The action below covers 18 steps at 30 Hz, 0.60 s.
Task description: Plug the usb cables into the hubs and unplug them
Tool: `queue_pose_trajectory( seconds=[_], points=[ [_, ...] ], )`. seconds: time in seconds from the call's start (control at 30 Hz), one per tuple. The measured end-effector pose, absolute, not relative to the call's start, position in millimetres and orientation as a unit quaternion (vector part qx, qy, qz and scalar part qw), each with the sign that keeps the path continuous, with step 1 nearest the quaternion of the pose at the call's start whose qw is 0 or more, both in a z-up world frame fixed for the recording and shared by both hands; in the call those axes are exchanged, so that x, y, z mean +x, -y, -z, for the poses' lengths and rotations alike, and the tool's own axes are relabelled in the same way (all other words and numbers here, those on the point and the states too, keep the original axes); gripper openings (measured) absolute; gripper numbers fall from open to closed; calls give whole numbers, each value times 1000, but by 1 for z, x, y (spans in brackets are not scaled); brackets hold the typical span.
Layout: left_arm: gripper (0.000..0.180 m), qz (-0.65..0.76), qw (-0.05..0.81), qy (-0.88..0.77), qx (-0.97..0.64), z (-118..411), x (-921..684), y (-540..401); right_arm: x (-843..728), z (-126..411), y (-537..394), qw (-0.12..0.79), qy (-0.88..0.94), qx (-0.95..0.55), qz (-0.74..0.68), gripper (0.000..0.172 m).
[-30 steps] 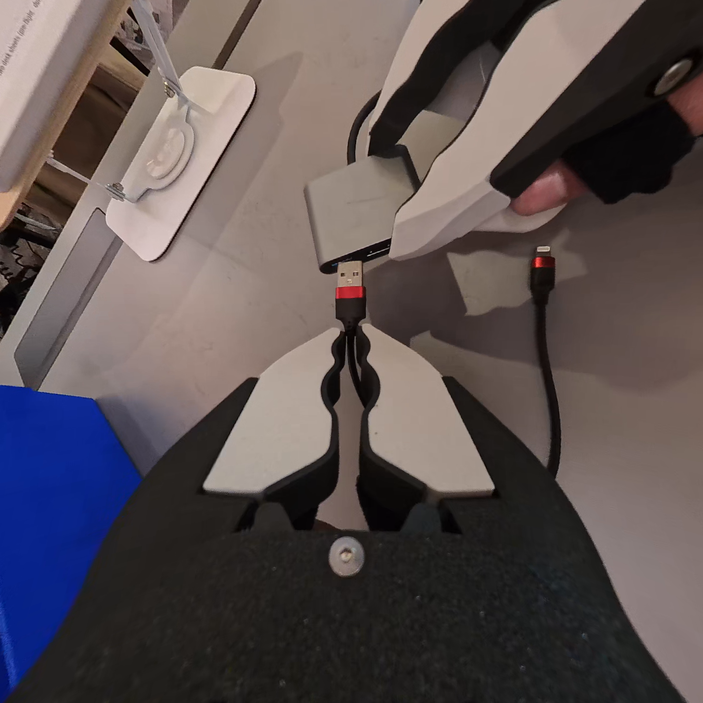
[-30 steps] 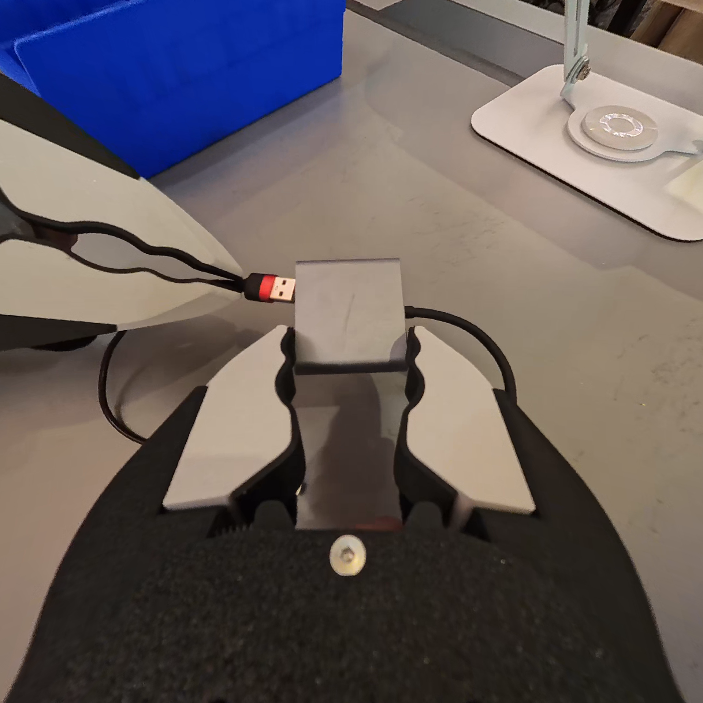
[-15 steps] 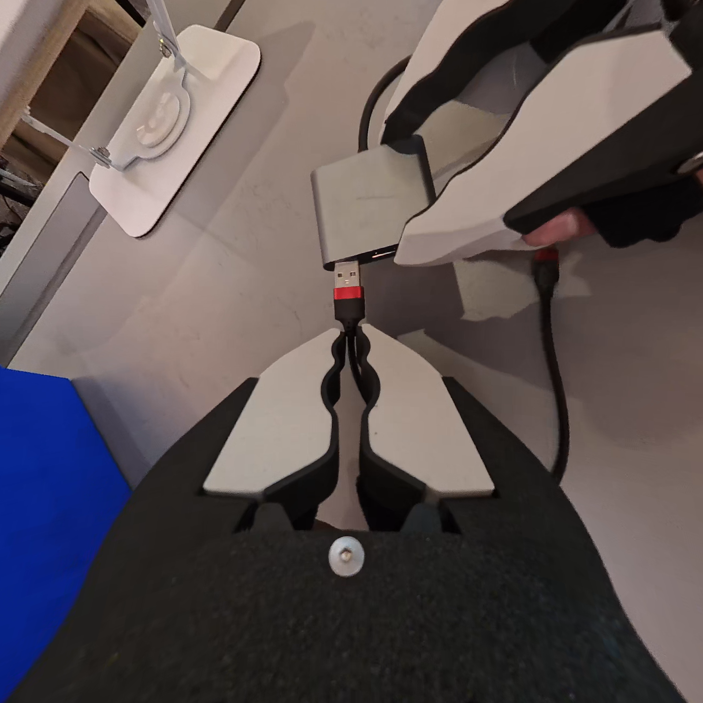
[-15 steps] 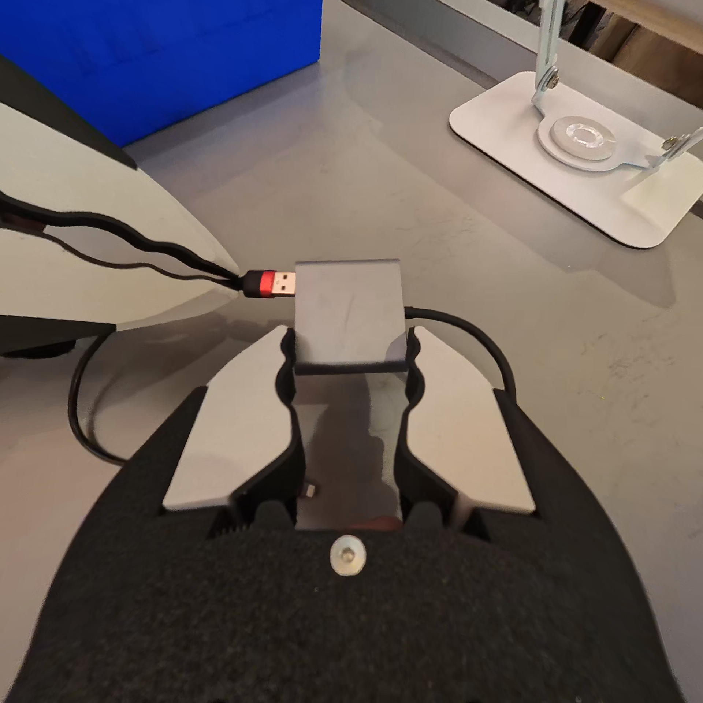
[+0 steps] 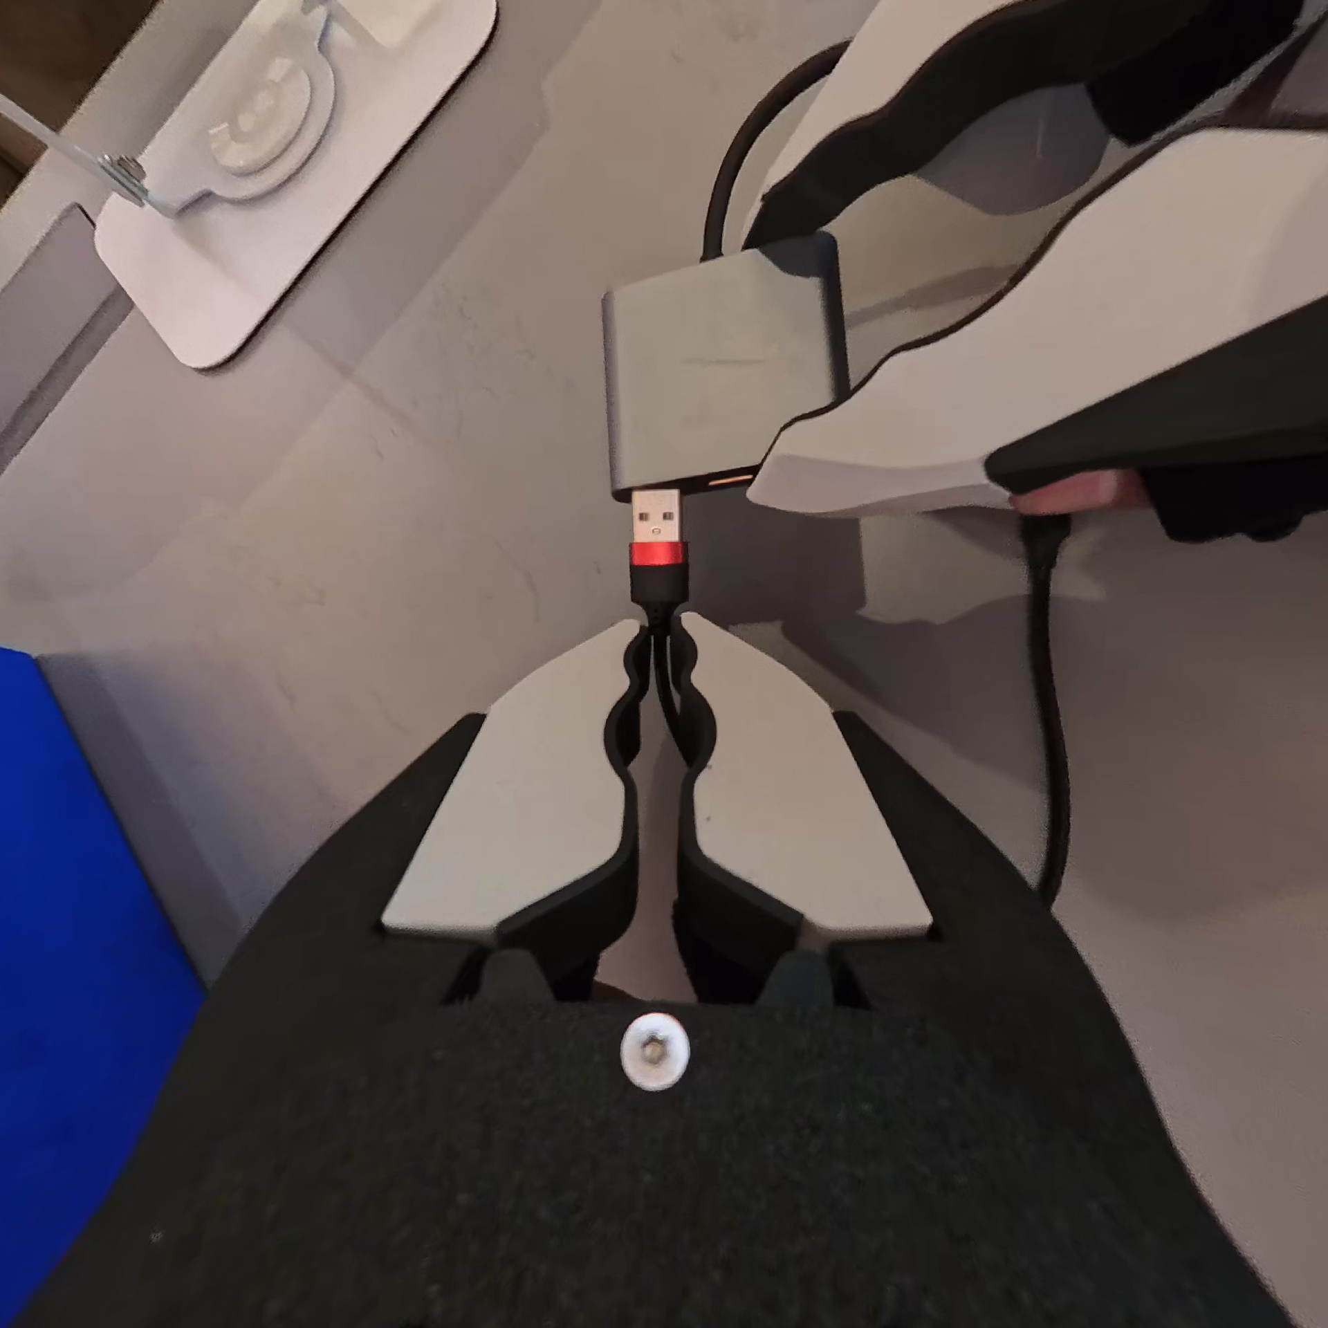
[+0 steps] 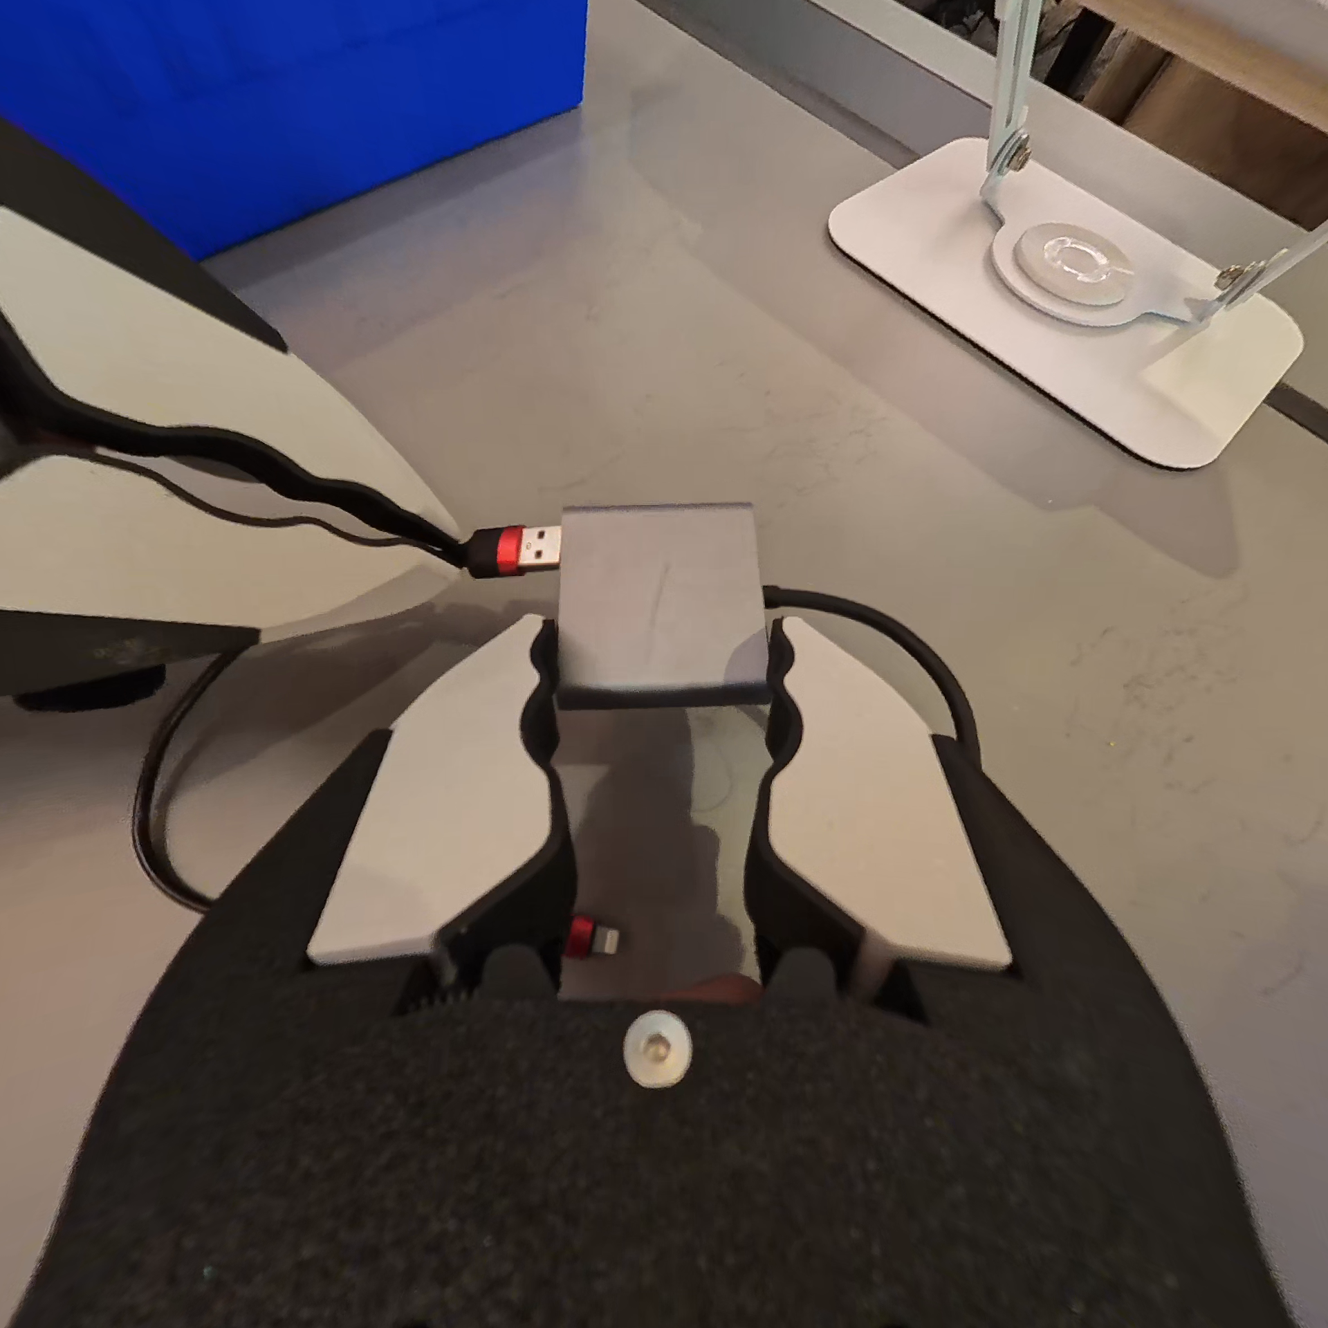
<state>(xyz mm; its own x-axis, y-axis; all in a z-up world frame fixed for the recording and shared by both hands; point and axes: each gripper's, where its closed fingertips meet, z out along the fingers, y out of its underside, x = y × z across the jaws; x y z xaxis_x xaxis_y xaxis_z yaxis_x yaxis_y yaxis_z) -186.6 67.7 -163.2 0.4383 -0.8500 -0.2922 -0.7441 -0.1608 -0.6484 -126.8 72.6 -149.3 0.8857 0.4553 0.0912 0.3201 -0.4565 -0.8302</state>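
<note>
My left gripper (image 5: 662, 624) is shut on the black cable just behind a USB plug (image 5: 657, 528) with a red collar. The plug's metal tip touches the port edge of a grey hub (image 5: 718, 366); I cannot tell how far it is in. My right gripper (image 6: 660, 629) is shut on the grey hub (image 6: 657, 596) and holds it by its sides above the table. The plug (image 6: 521, 550) meets the hub's left side in the right wrist view. The hub's own black cord (image 6: 913, 647) curves off to the right.
The cable's other end, a small red-collared plug (image 6: 593, 940), lies on the grey table (image 6: 718, 323) below the right gripper. A white stand base (image 6: 1063, 302) sits at the far right. A blue bin (image 6: 287, 100) stands at the far left.
The plug's tip has closed the small gap and now meets the hub's port edge. Both grippers have drifted over the table, and both grasps have stayed the same.
</note>
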Motion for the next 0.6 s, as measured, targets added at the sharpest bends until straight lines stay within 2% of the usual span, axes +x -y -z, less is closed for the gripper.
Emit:
queue_pose_trajectory(
  seconds=[0.43,0.6],
  points=[
    [4,105,363,-517,-768,164,-183,-64,-125,156,-73,464,275,-842,13,56],
    [4,103,368,-525,-760,166,-183,-63,-126,157,-73,458,247,-853,-42,56]
  ],
)
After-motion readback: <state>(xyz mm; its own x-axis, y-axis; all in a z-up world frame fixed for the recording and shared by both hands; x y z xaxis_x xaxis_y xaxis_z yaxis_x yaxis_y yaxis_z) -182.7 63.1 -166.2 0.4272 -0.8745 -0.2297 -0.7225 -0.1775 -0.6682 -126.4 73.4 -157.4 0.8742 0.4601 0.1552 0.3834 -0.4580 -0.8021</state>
